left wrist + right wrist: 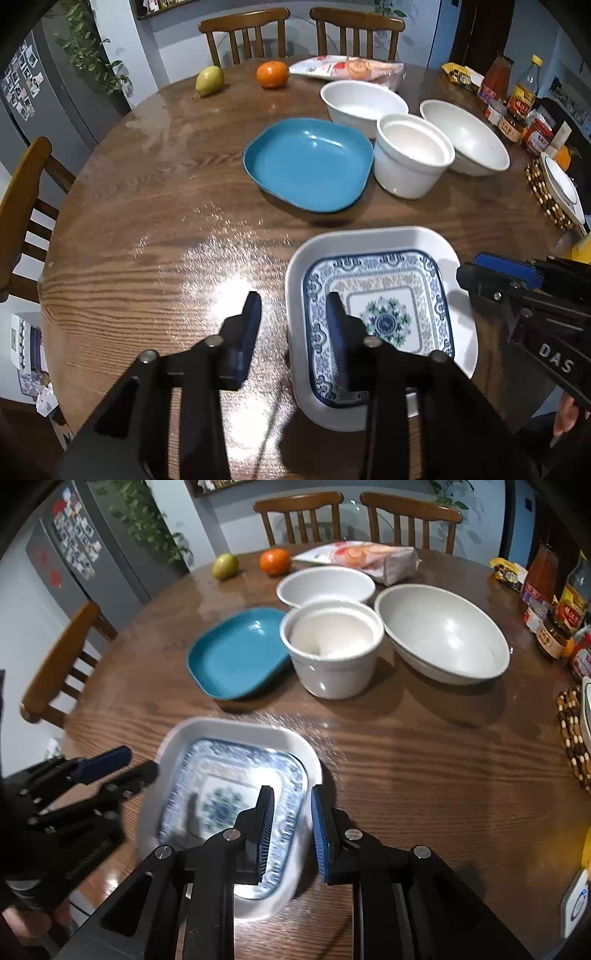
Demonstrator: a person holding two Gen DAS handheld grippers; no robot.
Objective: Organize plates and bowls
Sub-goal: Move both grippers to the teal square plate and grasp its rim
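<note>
Straddling the nested dishes near the table's front edge: left gripper (293, 328) on the left rims, right gripper (291, 827) on the right rims, one from each side. Patterned plate (380, 317) seated inside white square dish (369, 236), so flat ware apparently being stacked by shape, smaller into larger. Left jaws partly apart, one finger inside over the plate, other outside over bare table (147, 221); rims in the gap, pads not seen pressing, so nothing held. Right jaws parted a little, inner finger over the plate's right edge, outer one past the dish rim; likewise not clamped as far as visible, right view blurred there. Reads as a two-sided release after setting the plate down, judged only from the loose jaws and the plate lying level. Blue plate (310, 162) apart, further in, likely next onto this stack. Deep white bowl (410, 155) just beside the blue plate, maybe touching, hard to tell; oval white bowl (362, 99) behind, wide white bowl (465, 136) to the right, none nested yet. Pear (209, 80), orange (272, 74), snack bag (351, 68) at far edge, clear of the work. Bottles and jars (517, 99) crowded at right, a bump risk when moving the wide bowl.
</note>
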